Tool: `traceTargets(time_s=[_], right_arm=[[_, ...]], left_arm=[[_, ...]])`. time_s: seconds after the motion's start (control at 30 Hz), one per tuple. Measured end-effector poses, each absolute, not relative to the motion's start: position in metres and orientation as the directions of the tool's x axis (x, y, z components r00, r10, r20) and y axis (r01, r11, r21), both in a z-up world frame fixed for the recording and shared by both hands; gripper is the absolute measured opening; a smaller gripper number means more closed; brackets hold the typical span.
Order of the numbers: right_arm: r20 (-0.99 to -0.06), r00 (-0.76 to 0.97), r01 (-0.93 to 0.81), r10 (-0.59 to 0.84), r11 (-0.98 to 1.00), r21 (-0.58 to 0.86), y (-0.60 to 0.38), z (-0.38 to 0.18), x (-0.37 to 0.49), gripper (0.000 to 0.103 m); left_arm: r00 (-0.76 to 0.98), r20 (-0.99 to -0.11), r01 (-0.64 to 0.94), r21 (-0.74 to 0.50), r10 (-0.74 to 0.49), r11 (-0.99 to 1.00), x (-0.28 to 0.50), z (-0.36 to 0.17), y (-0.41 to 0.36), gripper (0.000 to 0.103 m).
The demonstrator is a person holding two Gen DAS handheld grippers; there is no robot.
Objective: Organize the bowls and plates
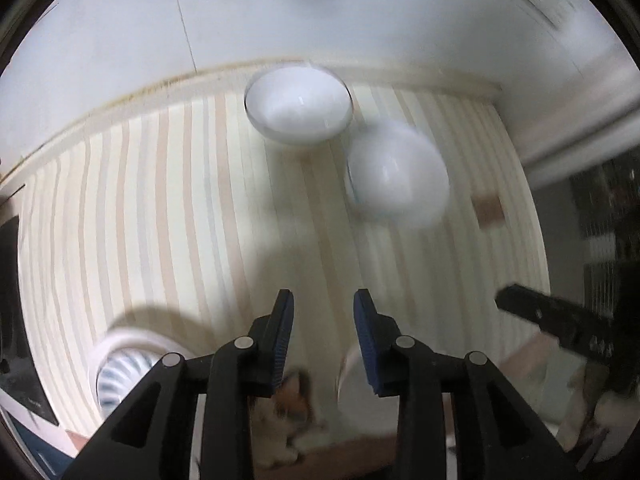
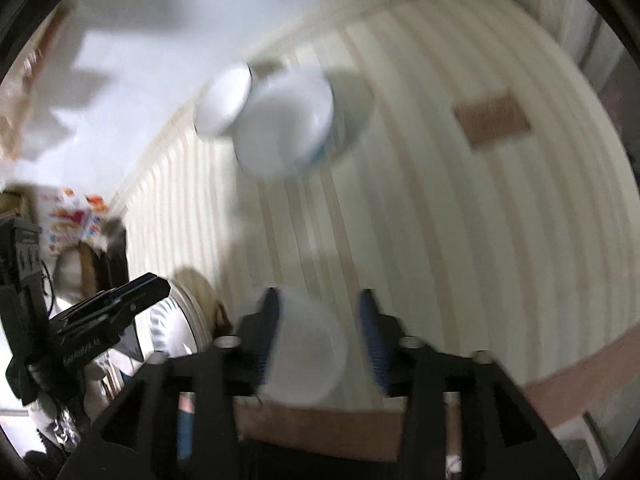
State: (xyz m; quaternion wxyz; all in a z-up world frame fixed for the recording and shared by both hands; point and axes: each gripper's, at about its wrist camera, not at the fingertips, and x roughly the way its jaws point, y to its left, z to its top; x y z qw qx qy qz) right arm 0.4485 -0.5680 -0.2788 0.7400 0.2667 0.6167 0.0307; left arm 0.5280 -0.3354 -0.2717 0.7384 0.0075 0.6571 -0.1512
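Two white bowls stand on the striped tablecloth (image 1: 168, 208): one bowl (image 1: 298, 104) by the wall, the other bowl (image 1: 400, 176) to its right and nearer. The right wrist view shows the same pair, far bowl (image 2: 224, 100) and near bowl (image 2: 288, 128). My left gripper (image 1: 324, 340) is open above the cloth with nothing between its fingers. My right gripper (image 2: 320, 332) is open; a blurred white bowl (image 2: 304, 356) sits between its fingers, close to the left one, with a gap to the right one. A ribbed white plate (image 1: 120, 372) lies at lower left.
A brown label patch (image 1: 486, 208) is on the cloth at the right. A white wall (image 1: 320, 20) runs behind the table. A black finger (image 1: 560, 324) of the right gripper reaches in from the right edge. Brown cardboard (image 2: 320, 428) lies under the right gripper.
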Motion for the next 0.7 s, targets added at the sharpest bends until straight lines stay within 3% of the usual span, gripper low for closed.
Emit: traceTargets(time_s=[0.17, 0.43, 0.47, 0.53, 0.57, 0.7], right_arm=[[-0.896, 0.264, 0.281, 0.357, 0.86, 0.426, -0.582, -0.289, 0.507, 0.053], [-0.92, 0.207, 0.312, 0.333, 0.869, 0.385, -0.59, -0.343, 0.57, 0.051], [-0.921, 0.197, 0.316, 0.335, 0.868, 0.383, -0.59, -0.35, 0.574, 0.043], [-0.923, 0.18, 0.32, 0.339, 0.867, 0.381, -0.589, -0.361, 0.579, 0.027], [-0.923, 0.179, 0.324, 0.341, 0.865, 0.383, -0.589, -0.364, 0.58, 0.018], [-0.921, 0.191, 0.324, 0.339, 0.864, 0.386, -0.587, -0.366, 0.58, 0.014]], left_arm=[[0.019, -0.964, 0.191, -0.257, -0.266, 0.947, 0.58, -0.301, -0.354, 0.029], [-0.049, -0.983, 0.222, -0.186, -0.18, 0.957, 0.615, -0.356, -0.39, 0.028], [-0.042, -0.984, 0.229, -0.176, -0.171, 0.957, 0.613, -0.36, -0.391, 0.028], [-0.036, -0.986, 0.244, -0.168, -0.164, 0.955, 0.611, -0.367, -0.396, 0.013], [-0.032, -0.985, 0.251, -0.17, -0.167, 0.953, 0.609, -0.368, -0.397, 0.012], [-0.001, -0.99, 0.275, -0.138, -0.143, 0.951, 0.605, -0.368, -0.401, 0.011]])
